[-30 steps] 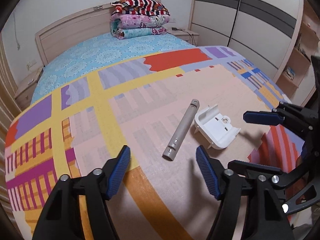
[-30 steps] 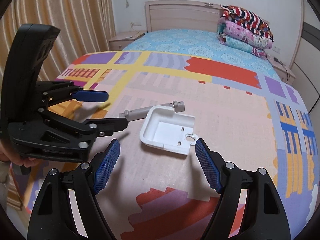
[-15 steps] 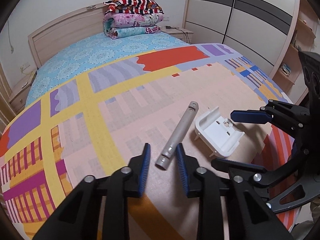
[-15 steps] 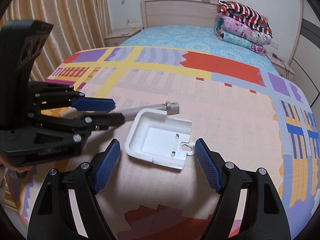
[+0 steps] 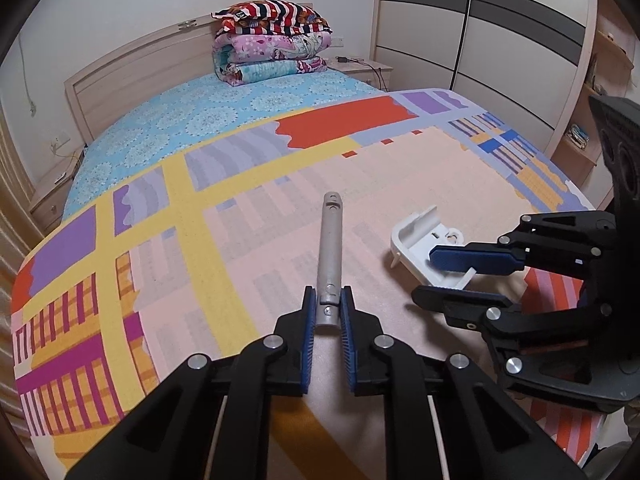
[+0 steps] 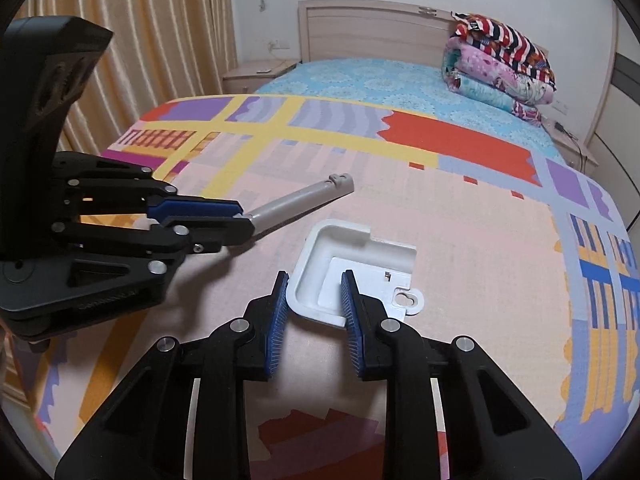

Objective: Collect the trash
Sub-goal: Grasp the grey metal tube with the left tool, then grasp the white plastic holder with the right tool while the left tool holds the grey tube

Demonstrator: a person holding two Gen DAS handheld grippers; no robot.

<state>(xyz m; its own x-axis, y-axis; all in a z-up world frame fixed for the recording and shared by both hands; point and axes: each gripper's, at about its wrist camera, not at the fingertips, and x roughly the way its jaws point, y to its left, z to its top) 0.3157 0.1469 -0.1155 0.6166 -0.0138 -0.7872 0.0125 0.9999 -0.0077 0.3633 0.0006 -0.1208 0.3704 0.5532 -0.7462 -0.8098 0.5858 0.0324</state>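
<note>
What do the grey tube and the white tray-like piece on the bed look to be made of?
Grey tube: probably matt metal or grey plastic; smooth, even sheen, with small holes near both ends. White tray-like piece: moulded plastic, semi-gloss; thin rounded walls, a keyhole tab and sharp cut-outs suggest injection moulding.

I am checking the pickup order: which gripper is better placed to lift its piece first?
Left, probably. The left gripper is closing with both pads already against the grey tube. The right gripper is closing too, straddling a wall of the white plastic holder.
</note>
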